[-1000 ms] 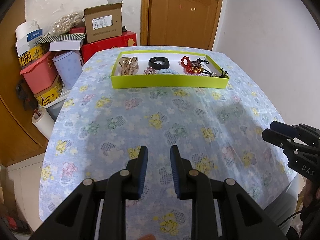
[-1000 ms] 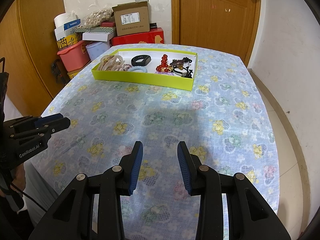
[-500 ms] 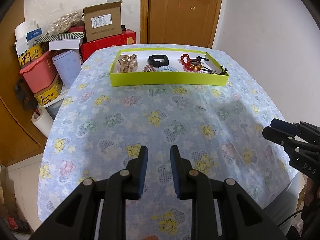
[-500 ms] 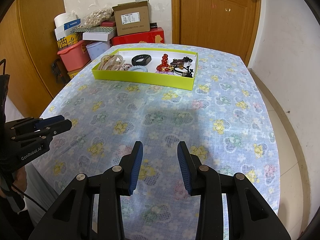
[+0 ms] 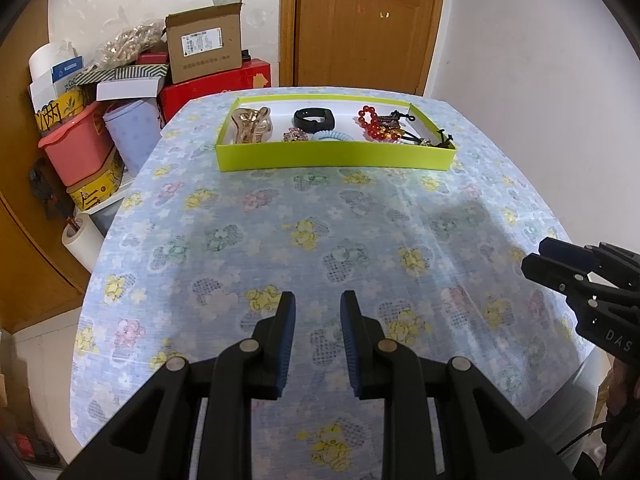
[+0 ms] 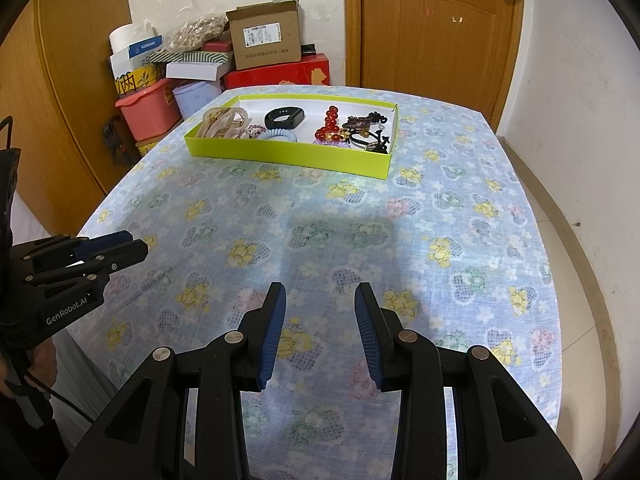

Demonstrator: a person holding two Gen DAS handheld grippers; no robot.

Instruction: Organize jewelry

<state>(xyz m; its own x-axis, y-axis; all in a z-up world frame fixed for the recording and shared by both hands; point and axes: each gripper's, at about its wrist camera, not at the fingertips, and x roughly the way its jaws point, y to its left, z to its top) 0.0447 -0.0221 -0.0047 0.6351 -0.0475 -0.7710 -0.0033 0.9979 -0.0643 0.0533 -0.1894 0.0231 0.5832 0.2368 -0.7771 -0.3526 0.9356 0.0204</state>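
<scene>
A lime-green tray [image 5: 336, 156] sits at the far end of the table, also seen in the right wrist view [image 6: 288, 157]. It holds a beige hair claw [image 5: 250, 124], a black band [image 5: 314, 118], red beads [image 5: 374, 124], a pale blue coil tie [image 5: 332, 135] and black hair ties [image 5: 436, 138]. My left gripper [image 5: 318, 300] hovers over the near part of the flowered tablecloth [image 5: 304, 236], open, with nothing between its blue pads. My right gripper [image 6: 320, 292] hangs likewise, open and empty, to the right of the left one. Both are far from the tray.
Behind the table's far left corner stand stacked boxes: a cardboard carton [image 5: 204, 46], a red box [image 5: 216, 88] and a pink tub [image 5: 76, 152]. A wooden door [image 5: 360, 24] closes the back wall. The table's right edge drops to a tiled floor [image 6: 580, 280].
</scene>
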